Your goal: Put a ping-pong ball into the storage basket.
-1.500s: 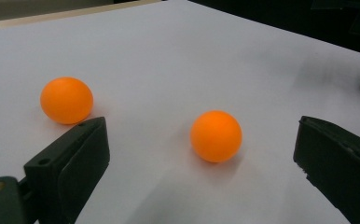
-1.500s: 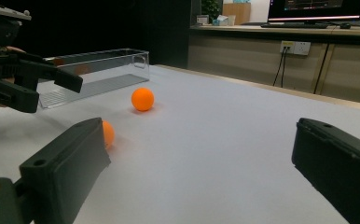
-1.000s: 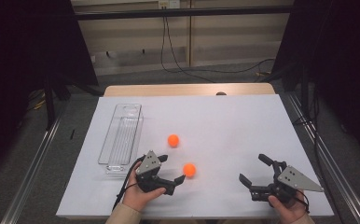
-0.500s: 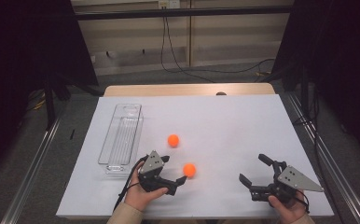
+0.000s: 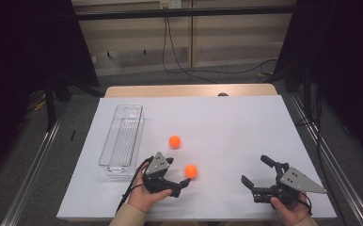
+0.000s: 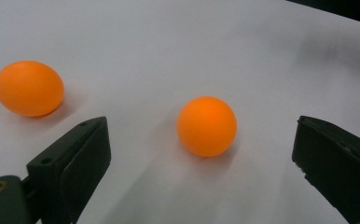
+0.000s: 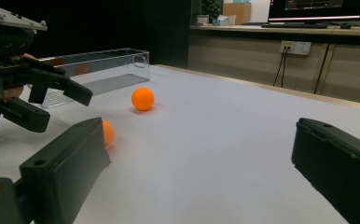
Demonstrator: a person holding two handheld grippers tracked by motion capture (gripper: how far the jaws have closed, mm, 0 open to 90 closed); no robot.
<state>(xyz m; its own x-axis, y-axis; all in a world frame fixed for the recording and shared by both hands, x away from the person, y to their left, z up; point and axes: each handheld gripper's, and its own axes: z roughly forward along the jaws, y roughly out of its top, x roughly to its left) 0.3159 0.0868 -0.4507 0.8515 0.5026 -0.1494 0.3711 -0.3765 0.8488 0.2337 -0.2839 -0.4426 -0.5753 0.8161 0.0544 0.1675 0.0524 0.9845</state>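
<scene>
Orange near ball point(image 5: 191, 171), close to the table's near edge, has now been bracketed untouched by the advanced left gripper point(image 5: 177, 182), jaws wide; closure is judged next. The right gripper point(image 5: 256, 179) rests wide, unchanged.

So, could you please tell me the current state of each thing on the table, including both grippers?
Left gripper: open, jaws either side of the near orange ball, not touching it.
Right gripper: open, holding nothing.
Near orange ball: resting on the table, loose.
Far orange ball: resting on the table, apart from the near one.
Clear tray: upright, nothing visible inside.
</scene>
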